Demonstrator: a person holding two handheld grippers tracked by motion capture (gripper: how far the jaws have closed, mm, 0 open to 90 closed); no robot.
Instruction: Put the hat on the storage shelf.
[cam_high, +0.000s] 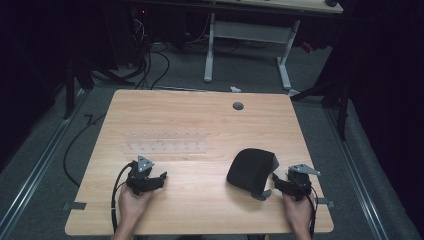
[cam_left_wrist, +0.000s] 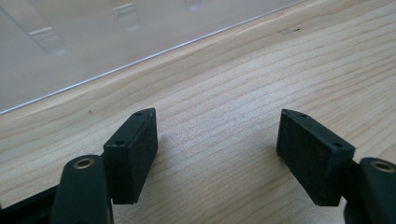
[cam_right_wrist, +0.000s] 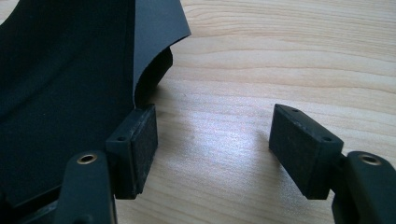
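Black, matte, curved pouch-like object of soft fabric or foam (cam_high: 250, 170) sits on the light wooden table (cam_high: 200, 115), right of centre in its near half, bulging upward with a pale grey corner at its near right edge. Its open, concave side faces the near right. In the right gripper view its thin dark edge (cam_right_wrist: 156, 28) curls above the wood.
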